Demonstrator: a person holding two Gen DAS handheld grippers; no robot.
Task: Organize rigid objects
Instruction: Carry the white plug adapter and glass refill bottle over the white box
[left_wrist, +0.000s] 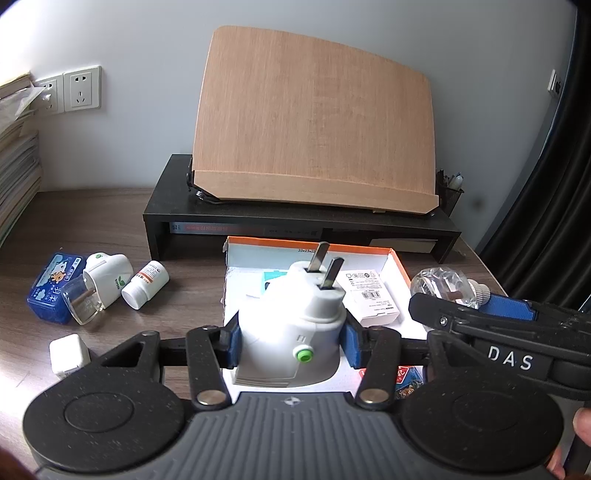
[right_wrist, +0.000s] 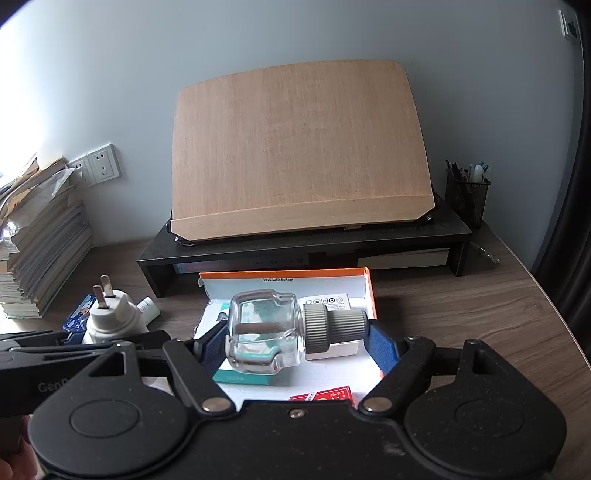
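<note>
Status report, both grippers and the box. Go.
Left gripper shut on white plug-in unit, prongs up. Right gripper shut on clear bottle, lying sideways. Both above open box; nothing blocking.

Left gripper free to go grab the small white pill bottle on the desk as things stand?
Probably not: the left gripper is shut on the white plug-in unit. The path to the pill bottle looks clear, but its jaws are full.

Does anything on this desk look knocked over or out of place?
Yes. Left of the open box, a second white plug-in unit with its clear bottle and a small white pill bottle lie tipped on their sides on the desk.
</note>
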